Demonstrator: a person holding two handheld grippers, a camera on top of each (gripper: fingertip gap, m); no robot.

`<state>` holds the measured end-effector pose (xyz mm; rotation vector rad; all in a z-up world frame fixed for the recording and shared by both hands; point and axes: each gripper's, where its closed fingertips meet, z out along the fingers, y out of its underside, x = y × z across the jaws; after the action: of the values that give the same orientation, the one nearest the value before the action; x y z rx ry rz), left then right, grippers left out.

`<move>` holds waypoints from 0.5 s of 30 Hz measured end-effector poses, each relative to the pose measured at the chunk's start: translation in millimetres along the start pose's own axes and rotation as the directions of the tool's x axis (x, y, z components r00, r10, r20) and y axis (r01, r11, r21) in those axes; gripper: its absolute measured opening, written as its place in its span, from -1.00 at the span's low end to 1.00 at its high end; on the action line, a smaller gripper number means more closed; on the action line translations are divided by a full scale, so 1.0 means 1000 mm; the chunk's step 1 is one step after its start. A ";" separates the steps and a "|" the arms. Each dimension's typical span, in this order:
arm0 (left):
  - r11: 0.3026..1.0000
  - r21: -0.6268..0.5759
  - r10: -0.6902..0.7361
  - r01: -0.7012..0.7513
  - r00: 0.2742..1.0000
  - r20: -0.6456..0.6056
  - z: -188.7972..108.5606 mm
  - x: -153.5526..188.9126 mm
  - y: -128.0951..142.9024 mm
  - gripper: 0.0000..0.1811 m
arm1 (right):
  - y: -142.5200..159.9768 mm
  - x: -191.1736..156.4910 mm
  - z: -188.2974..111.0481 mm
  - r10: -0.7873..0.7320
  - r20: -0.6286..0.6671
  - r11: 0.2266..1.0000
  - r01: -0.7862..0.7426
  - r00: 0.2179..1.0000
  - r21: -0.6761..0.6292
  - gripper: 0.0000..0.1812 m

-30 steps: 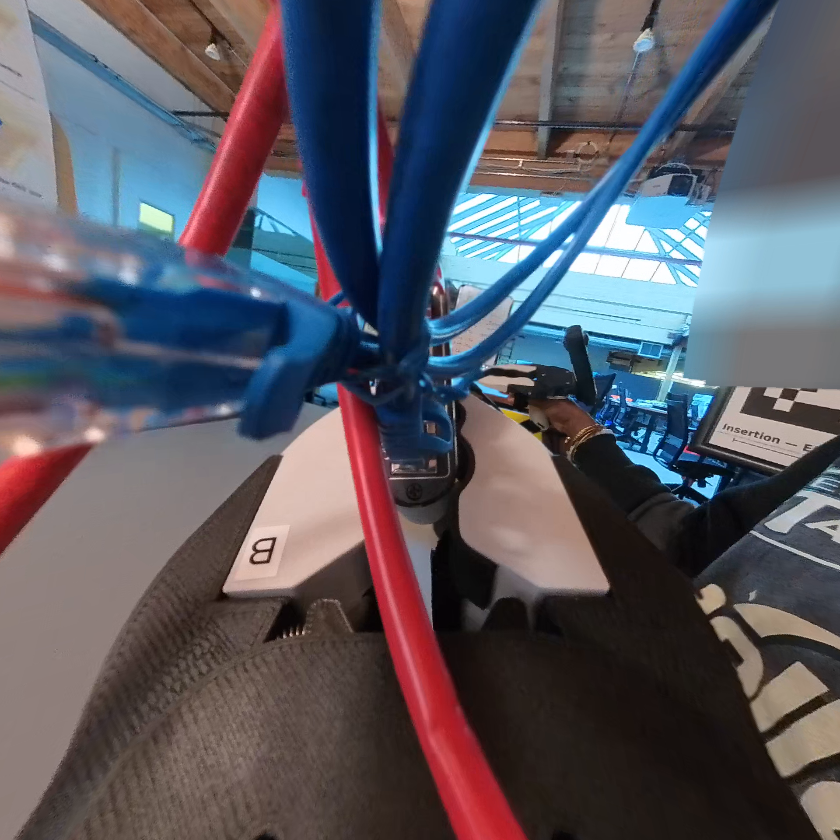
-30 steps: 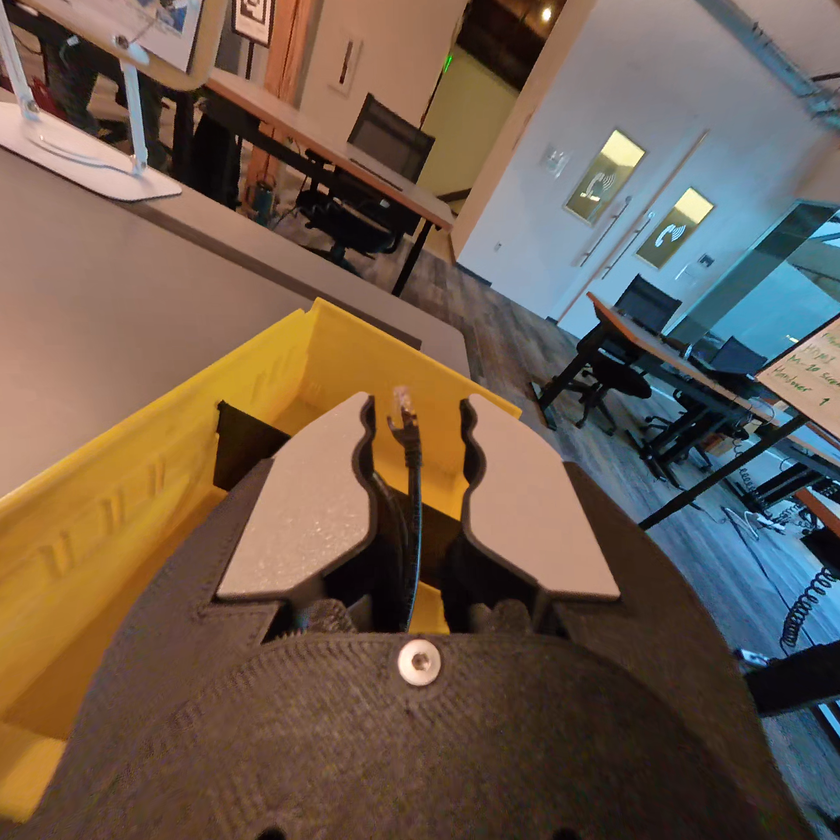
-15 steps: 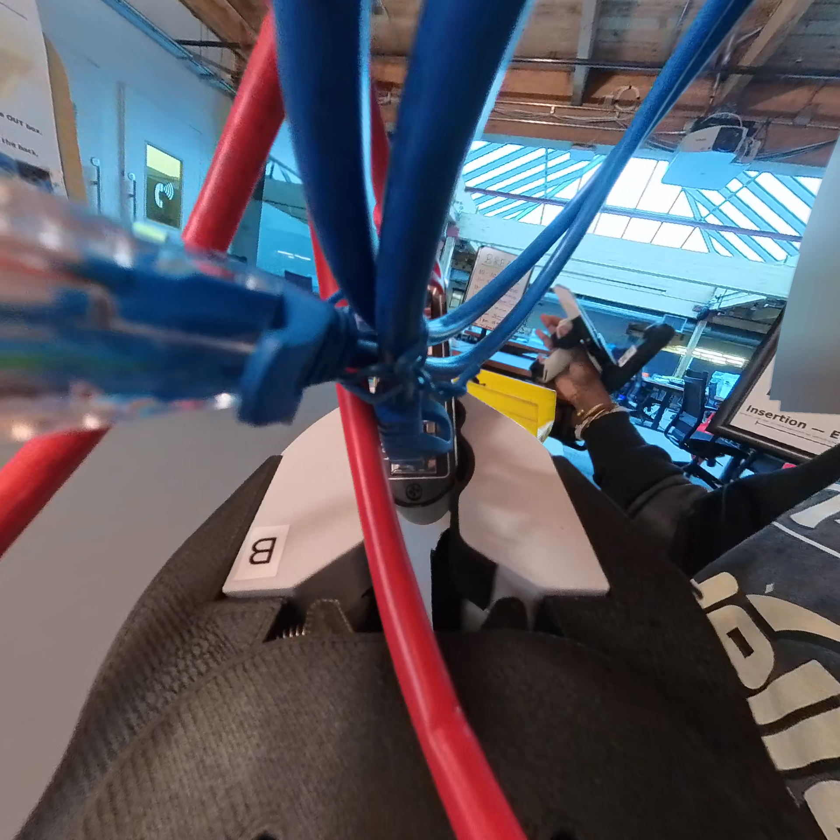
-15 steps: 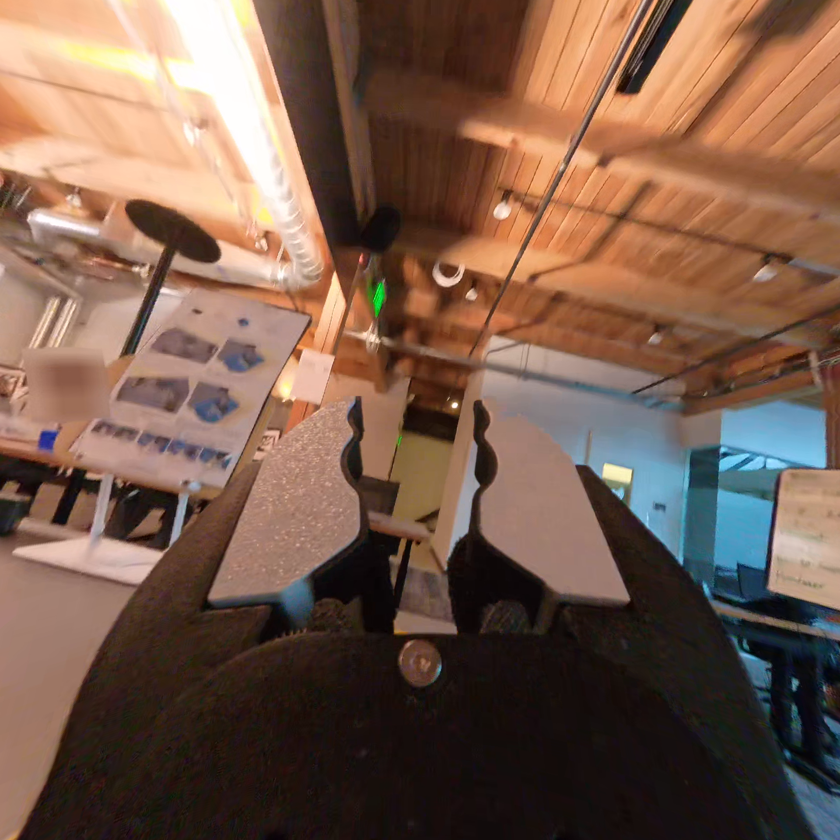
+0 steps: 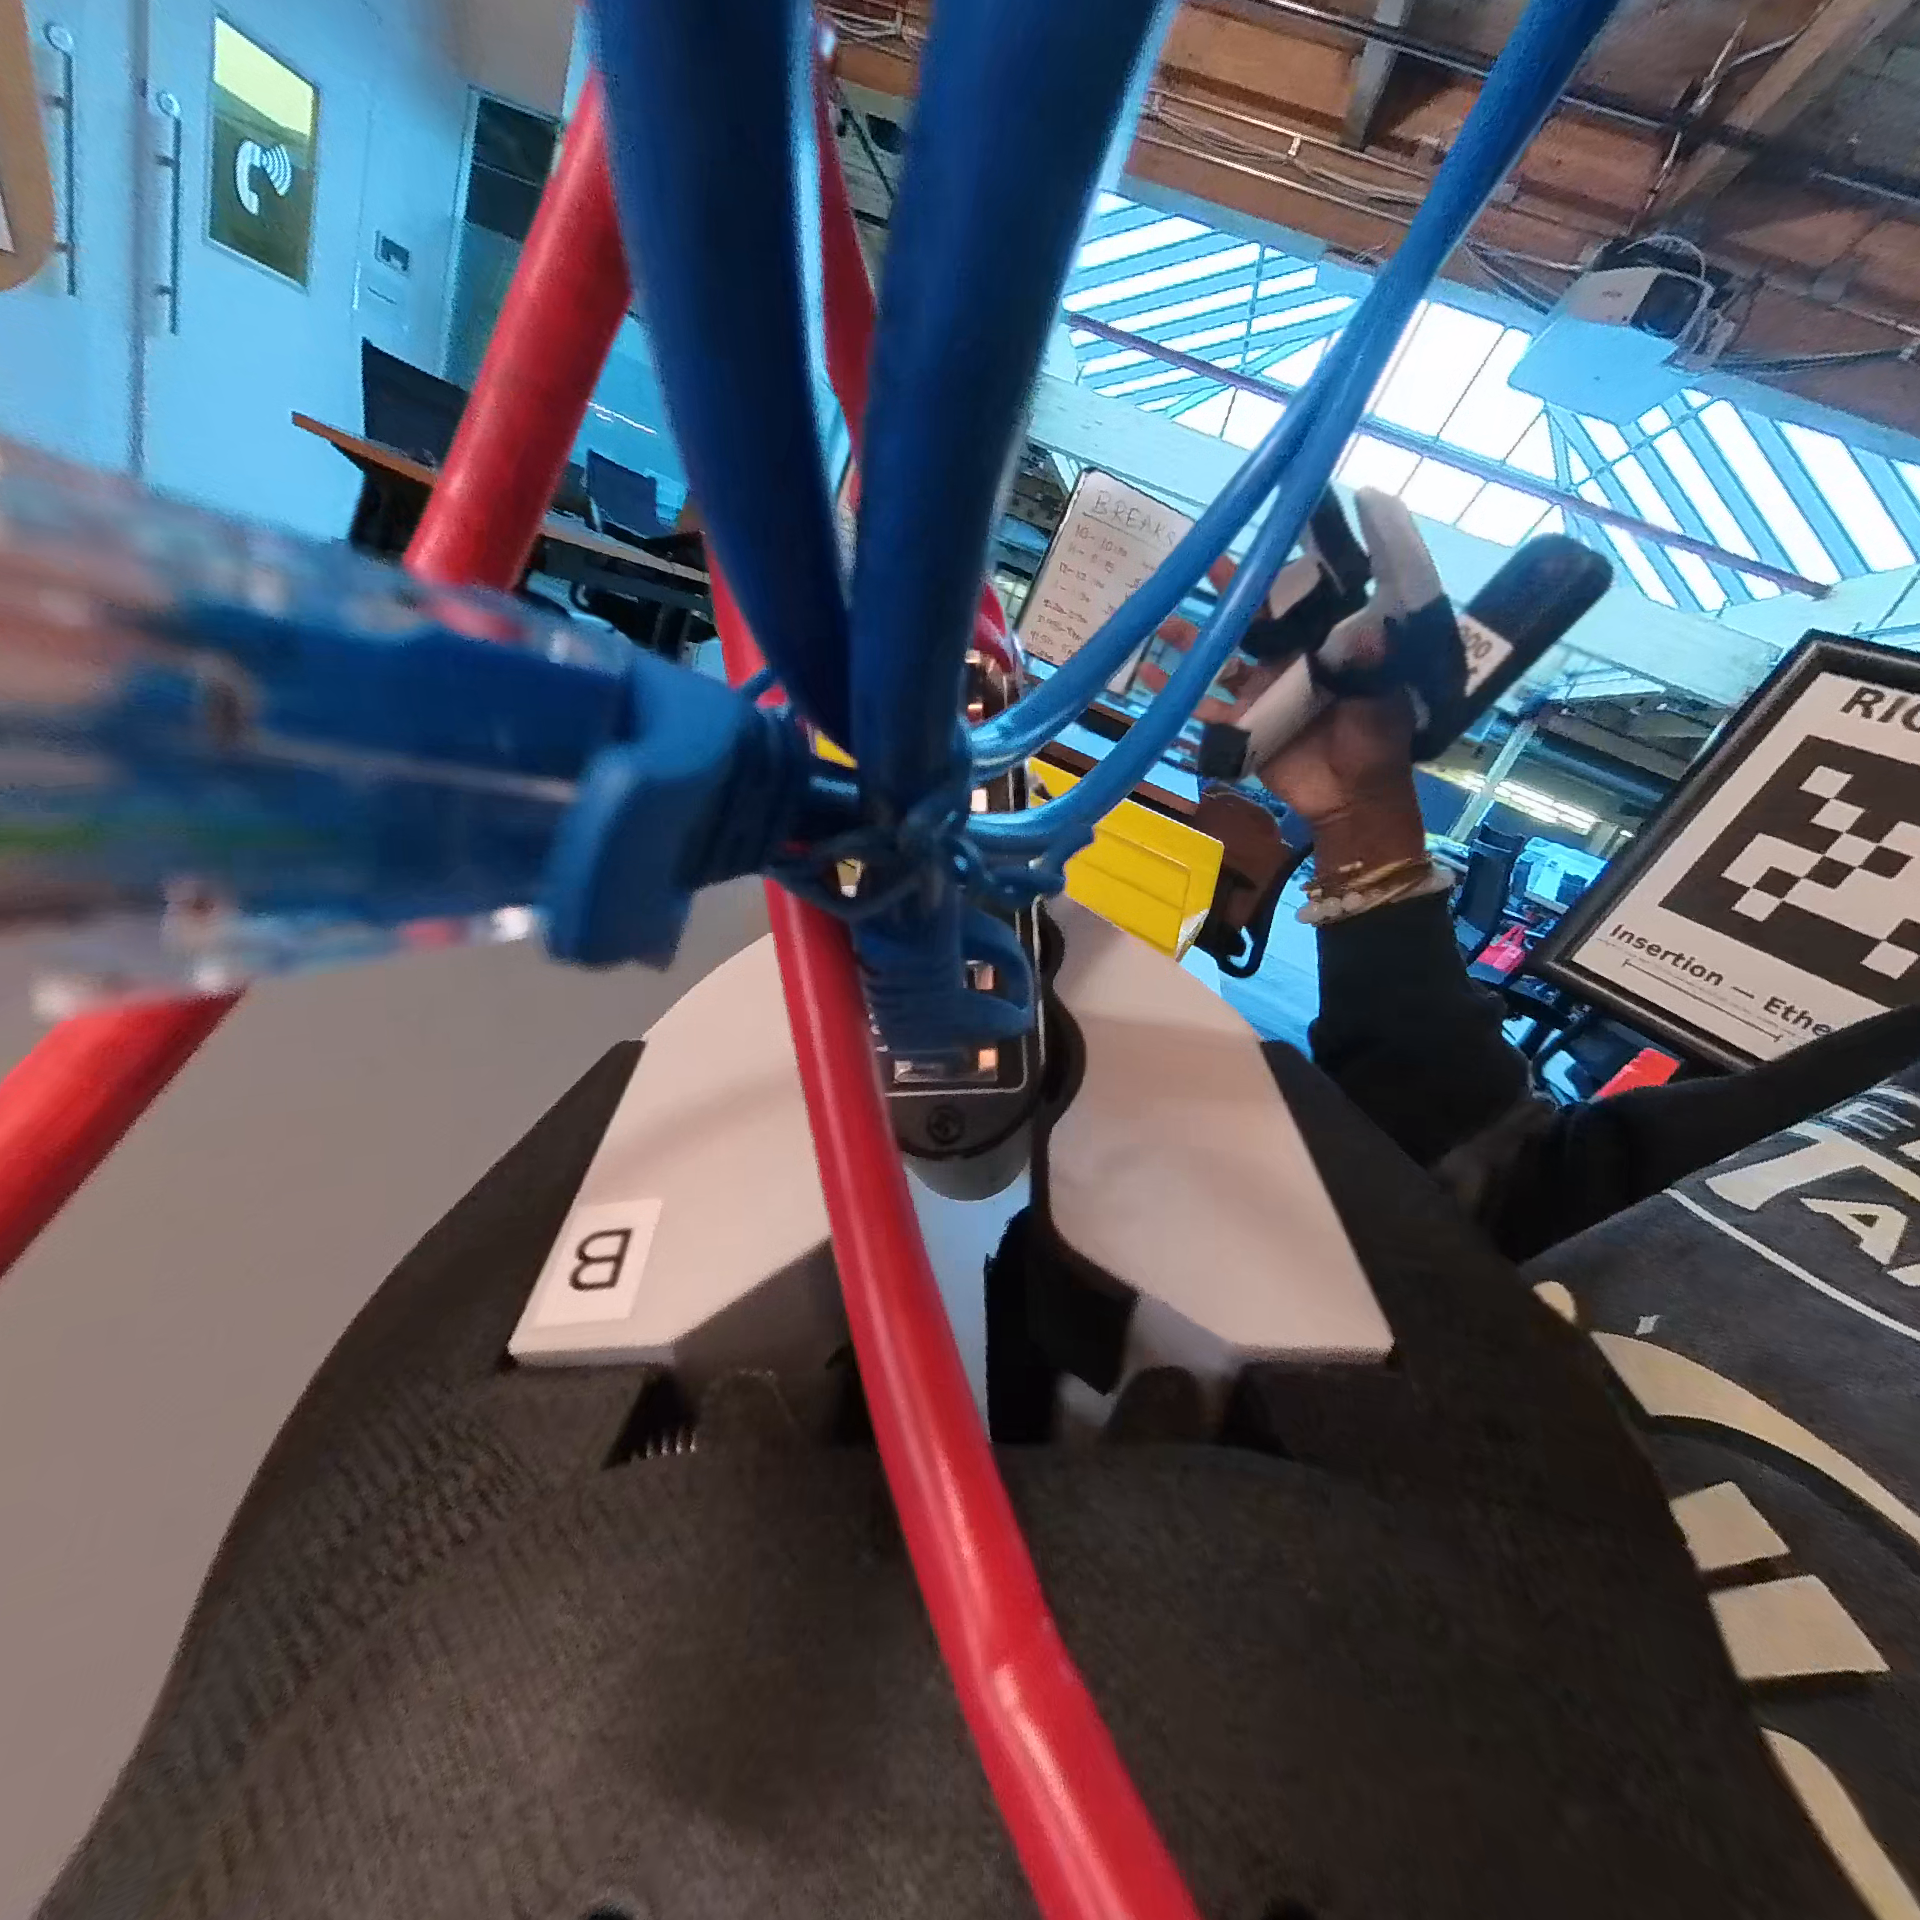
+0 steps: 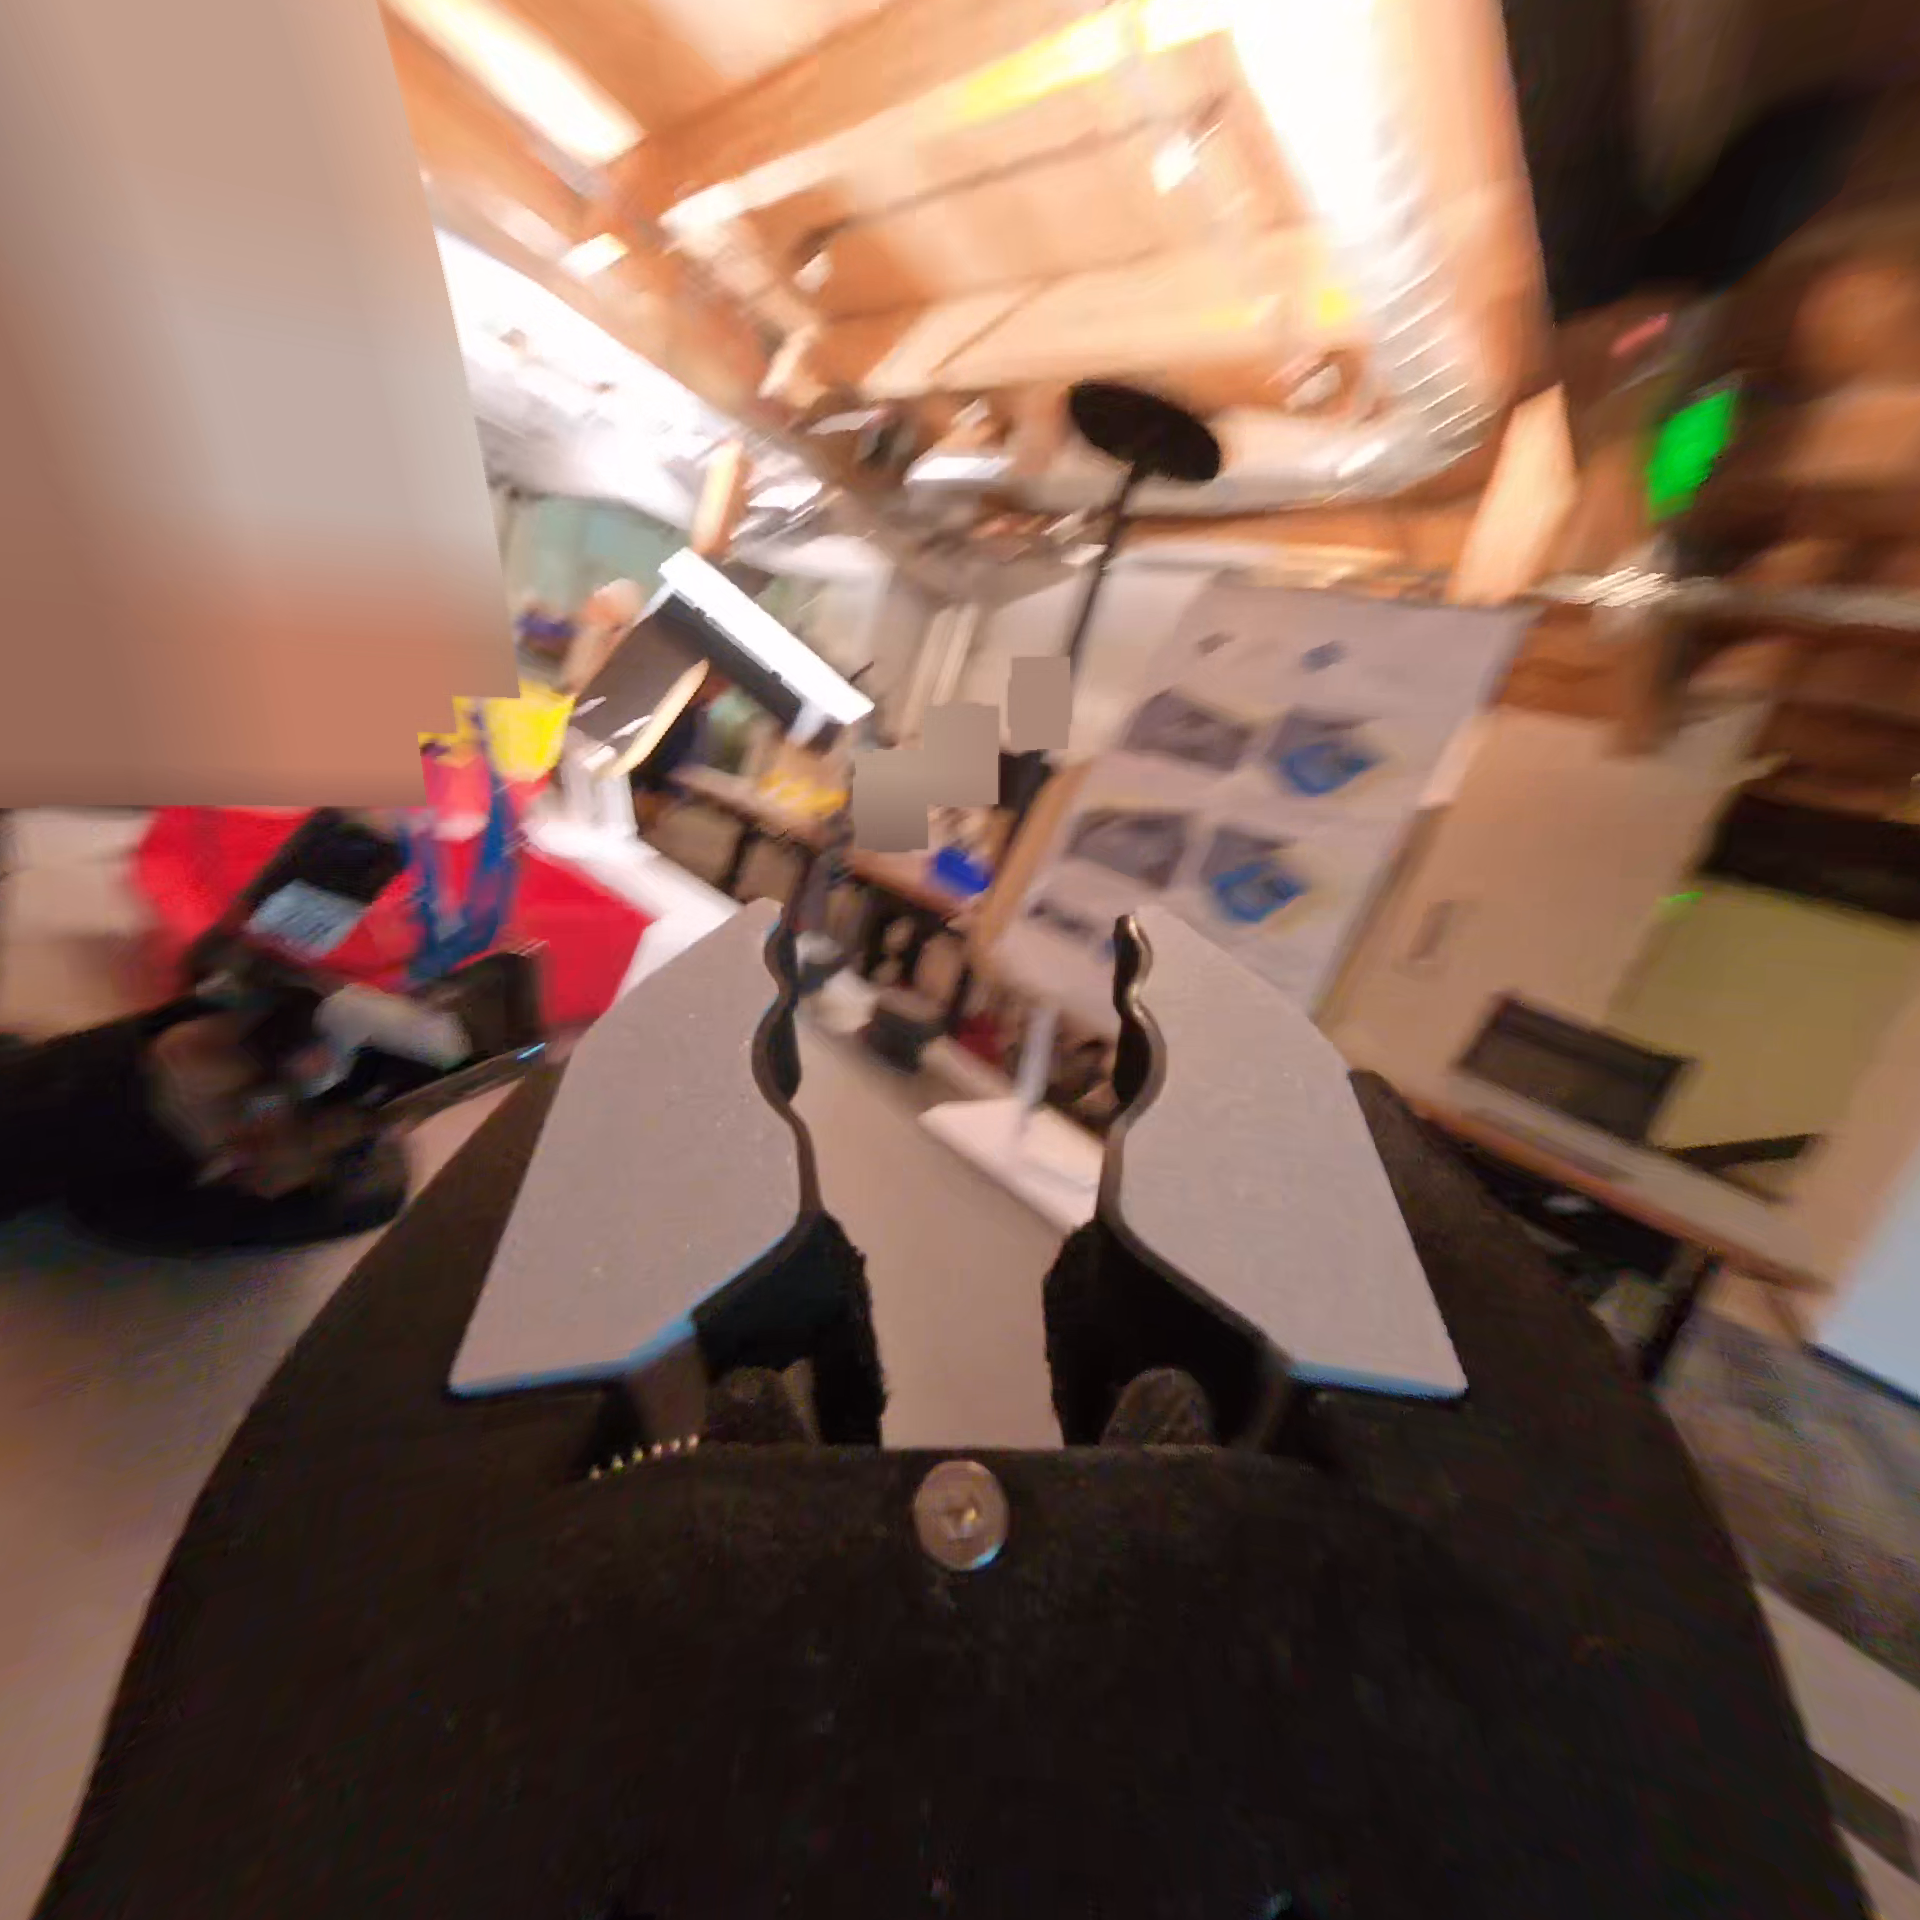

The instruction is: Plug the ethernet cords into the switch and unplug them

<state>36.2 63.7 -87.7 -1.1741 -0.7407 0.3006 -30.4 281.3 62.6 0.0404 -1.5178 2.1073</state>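
The left hand-held gripper (image 5: 961,1049) was clamped on a small switch (image 5: 961,1081), red cord (image 5: 914,1351) and blue cords (image 5: 883,416) rising toward 12 o'clock, light, limp, best pinched at the stiff plug (image 5: 925,997), while the right hand-held gripper (image 6: 956,977) gaped wide, empty.

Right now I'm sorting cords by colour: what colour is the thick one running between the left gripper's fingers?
Red cord, clearest in the left wrist view.

Open-plan office workspace, loft type.
Exposed timber ceiling (image 5: 1455,135), skylight (image 5: 1558,416), desks (image 5: 582,540) with chairs at far left, whiteboard (image 5: 1101,582), laptop (image 6: 1569,1060).
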 end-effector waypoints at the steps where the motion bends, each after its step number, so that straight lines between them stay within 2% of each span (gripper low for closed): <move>1: 1.000 -0.004 -0.004 0.004 1.000 0.000 0.000 0.000 0.001 -0.70 | 0.014 -0.022 0.015 0.016 0.092 0.998 -0.010 0.996 -0.060 -0.31; 4: 1.000 -0.019 0.006 -0.006 1.000 0.001 0.001 0.001 0.003 -0.70 | 0.049 -0.079 0.050 0.049 0.273 0.988 -0.005 0.961 -0.157 -0.28; 7: 0.999 -0.035 0.021 -0.022 1.000 -0.005 0.002 0.003 0.005 -0.69 | 0.073 -0.130 0.073 0.173 0.411 0.974 -0.094 0.895 -0.206 -0.28; 11: 0.996 -0.081 0.029 -0.033 0.998 -0.050 0.005 0.010 0.012 -0.70 | 0.110 -0.173 0.090 0.334 0.479 0.930 -0.201 0.812 -0.307 -0.29; 15: 0.988 -0.143 0.040 -0.056 0.993 -0.108 0.008 0.021 0.023 -0.70 | 0.133 -0.190 0.092 0.418 0.495 0.890 -0.234 0.761 -0.392 -0.41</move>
<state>49.2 90.2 -99.2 -1.3379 -0.6511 0.2253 48.1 93.8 -81.4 0.3422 -2.3580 2.2094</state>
